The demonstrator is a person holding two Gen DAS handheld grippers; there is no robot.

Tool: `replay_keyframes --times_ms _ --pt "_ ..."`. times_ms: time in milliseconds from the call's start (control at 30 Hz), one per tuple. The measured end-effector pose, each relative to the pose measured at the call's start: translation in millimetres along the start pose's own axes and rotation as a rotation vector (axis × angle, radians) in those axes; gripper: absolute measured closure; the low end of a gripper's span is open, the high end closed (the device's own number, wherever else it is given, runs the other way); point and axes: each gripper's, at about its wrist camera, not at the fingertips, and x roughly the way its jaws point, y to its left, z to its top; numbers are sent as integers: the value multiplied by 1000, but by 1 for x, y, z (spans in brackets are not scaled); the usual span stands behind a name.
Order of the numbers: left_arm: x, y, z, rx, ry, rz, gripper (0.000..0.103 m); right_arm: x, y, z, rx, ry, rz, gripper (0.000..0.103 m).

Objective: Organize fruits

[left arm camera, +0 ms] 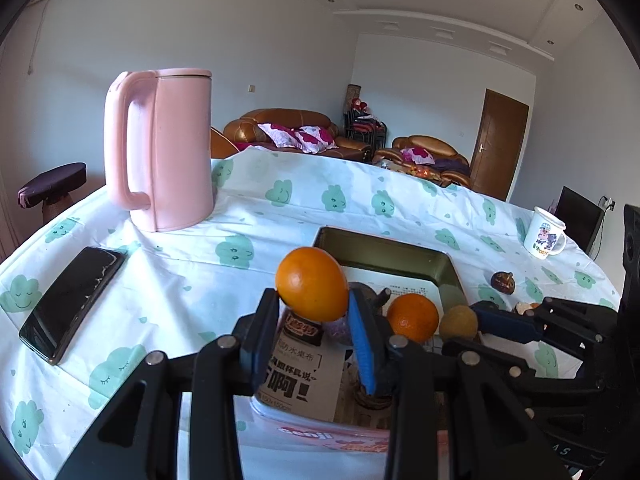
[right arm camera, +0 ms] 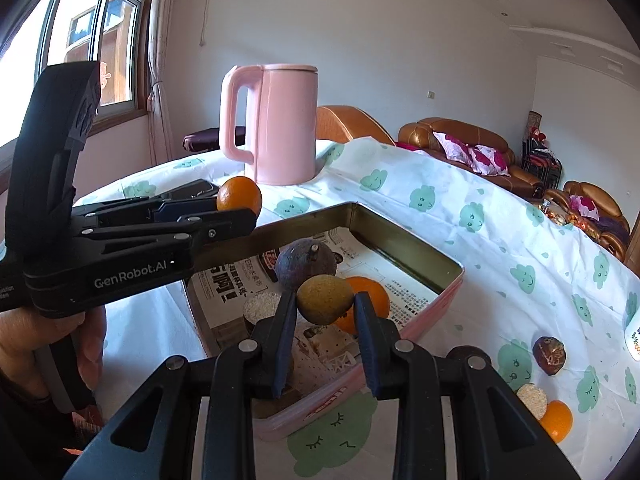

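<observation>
Left tongs [left arm camera: 313,306] pinch an orange [left arm camera: 312,283] above the tin [left arm camera: 448,276]; right tongs [right arm camera: 325,312] pinch a yellowish fruit [right arm camera: 325,299] over it (only the right view shows the window [right arm camera: 92,32]).

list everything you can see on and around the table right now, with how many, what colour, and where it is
Oranges: four, orange; one in the left tool, one in the tin, one on the cloth at right, one piece by the dark fruit.
Yellow-brown fruit: one, in the right tool.
Purple fruit: one, in the tin.
Dark fruit: one, brown, on the cloth.
Tin: one, pink outside, paper-lined, table centre.
Kettle: one, pink, far side.
Phone: one, black, left.
Mug: one, white, right.
Tablecloth: white, green clouds.
Sofas: brown, background.
Left tool: black, shut on orange.
Right tool: black, shut on fruit.
</observation>
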Motion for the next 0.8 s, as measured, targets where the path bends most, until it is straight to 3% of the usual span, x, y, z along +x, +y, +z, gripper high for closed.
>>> replay_keyframes --times_ms 167,300,333,367,467,567,667,800 --pt "9 -2 -5 20 51 2 66 13 2 1 6 72 30 71" --pt "9 -4 -6 39 50 23 65 13 5 1 4 77 17 71" --pt "8 -4 -6 32 46 17 64 10 4 0 10 68 13 66" --pt "7 -5 -6 32 44 14 56 7 2 0 17 55 10 56" --pt "3 -10 -6 42 21 29 37 -6 -7 -3 40 19 3 51" --pt "-2 -14 -4 42 8 12 36 -23 -20 -12 39 -10 -52 51" --pt "-8 -21 -3 36 -13 -6 28 -41 -46 -26 59 -21 -138 51" --pt "-9 -39 -3 47 -18 -53 27 -52 -85 -40 86 14 -270 51"
